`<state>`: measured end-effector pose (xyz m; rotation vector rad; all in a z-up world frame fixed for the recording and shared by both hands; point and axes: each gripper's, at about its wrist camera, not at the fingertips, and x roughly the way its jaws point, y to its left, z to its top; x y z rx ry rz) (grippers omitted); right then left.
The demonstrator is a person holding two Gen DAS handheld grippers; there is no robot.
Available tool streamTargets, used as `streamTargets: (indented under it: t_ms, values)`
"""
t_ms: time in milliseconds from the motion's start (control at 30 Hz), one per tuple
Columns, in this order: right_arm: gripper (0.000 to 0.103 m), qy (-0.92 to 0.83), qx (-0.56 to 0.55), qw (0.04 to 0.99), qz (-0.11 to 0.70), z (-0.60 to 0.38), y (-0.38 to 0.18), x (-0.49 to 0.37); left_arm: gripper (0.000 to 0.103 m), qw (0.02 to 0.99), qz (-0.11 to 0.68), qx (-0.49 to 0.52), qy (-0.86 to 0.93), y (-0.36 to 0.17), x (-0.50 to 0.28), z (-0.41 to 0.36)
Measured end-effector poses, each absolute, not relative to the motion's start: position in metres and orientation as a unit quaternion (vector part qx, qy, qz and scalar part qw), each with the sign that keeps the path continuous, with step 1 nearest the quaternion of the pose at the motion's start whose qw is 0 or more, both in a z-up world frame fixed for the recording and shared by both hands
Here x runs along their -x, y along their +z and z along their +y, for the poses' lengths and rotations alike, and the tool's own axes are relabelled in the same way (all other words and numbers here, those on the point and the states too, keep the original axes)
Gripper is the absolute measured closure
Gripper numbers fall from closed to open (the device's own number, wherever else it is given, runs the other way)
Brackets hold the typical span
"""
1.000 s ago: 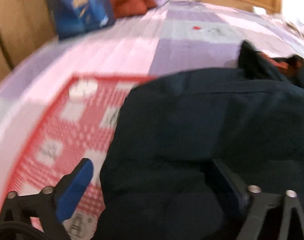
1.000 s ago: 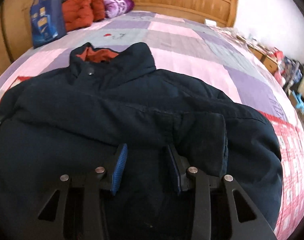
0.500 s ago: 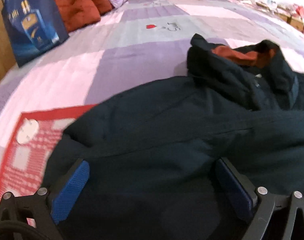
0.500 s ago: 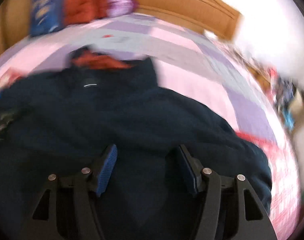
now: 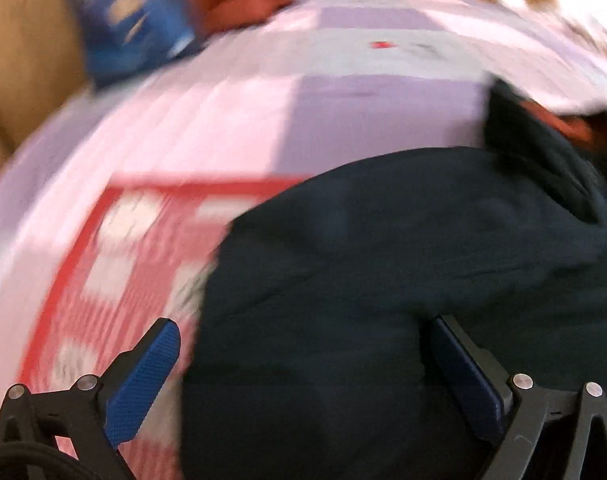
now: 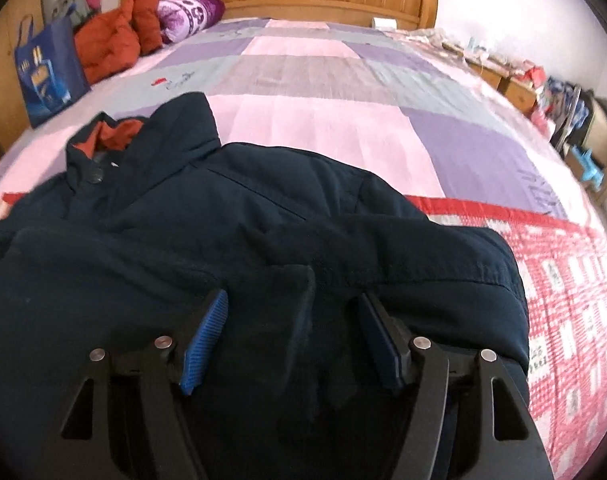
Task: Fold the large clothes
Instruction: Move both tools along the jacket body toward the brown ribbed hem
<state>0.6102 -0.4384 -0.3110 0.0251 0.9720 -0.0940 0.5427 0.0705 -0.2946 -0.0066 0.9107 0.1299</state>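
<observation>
Right wrist view: the right gripper point(image 6: 293, 338) hangs low over the dark jacket point(image 6: 231, 232), its jaws having just been opening, pads clear of the cloth with a folded-in sleeve end point(image 6: 279, 304) lying between them. Left wrist view: the left gripper point(image 5: 303, 380) is spread to its widest astride the jacket's outer edge, gripping nothing, one pad over the bedspread point(image 5: 231, 120). The jacket lies flat, its length running away from both grippers to the collar point(image 6: 115, 136), each hand nearest its own side.
</observation>
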Motion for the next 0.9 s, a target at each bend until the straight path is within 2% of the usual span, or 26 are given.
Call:
streamTargets:
  t_ms: [100, 167, 300, 400, 500, 600, 667, 733, 767, 833, 900]
  values:
    - [0.033, -0.044, -0.022, 0.886, 0.462, -0.440, -0.303, -0.600, 0.002, 0.890, 0.450, 0.008, 0.069, -0.298, -0.532, 0.076]
    - [0.034, -0.081, -0.005, 0.899, 0.430, -0.431, -0.282, -0.585, 0.007, 0.902, 0.425, -0.037, 0.068, -0.285, -0.518, 0.055]
    - [0.033, -0.042, 0.019, 0.933, 0.358, -0.388, -0.252, -0.536, 0.007, 0.928, 0.369, -0.053, -0.010, -0.261, -0.475, 0.005]
    - [0.033, 0.035, 0.061, 0.928, 0.366, -0.329, -0.259, -0.505, 0.007, 0.923, 0.367, -0.076, -0.081, -0.268, -0.443, -0.050]
    - [0.034, 0.052, 0.148, 0.902, 0.403, -0.299, -0.292, -0.495, 0.007, 0.920, 0.371, -0.097, -0.080, -0.284, -0.436, -0.065]
    - [0.034, 0.007, 0.127, 0.905, 0.407, -0.345, -0.302, -0.496, 0.000, 0.919, 0.383, -0.060, -0.075, -0.293, -0.444, -0.038]
    - [0.021, -0.035, 0.101, 0.902, 0.418, -0.387, -0.300, -0.498, 0.000, 0.918, 0.385, -0.064, -0.077, -0.290, -0.445, -0.026]
    - [0.019, -0.001, 0.040, 0.896, 0.443, -0.418, -0.297, -0.498, 0.000, 0.917, 0.383, -0.083, -0.077, -0.282, -0.441, -0.026]
    - [0.019, 0.000, 0.053, 0.895, 0.443, -0.415, -0.293, -0.497, 0.001, 0.917, 0.381, -0.090, -0.076, -0.279, -0.443, -0.026]
    - [0.020, 0.000, 0.099, 0.904, 0.415, -0.391, -0.275, -0.492, 0.001, 0.920, 0.371, -0.097, -0.081, -0.270, -0.440, -0.033]
    - [0.020, 0.029, 0.081, 0.926, 0.367, -0.372, -0.247, -0.493, 0.001, 0.925, 0.356, -0.087, -0.098, -0.257, -0.447, -0.047]
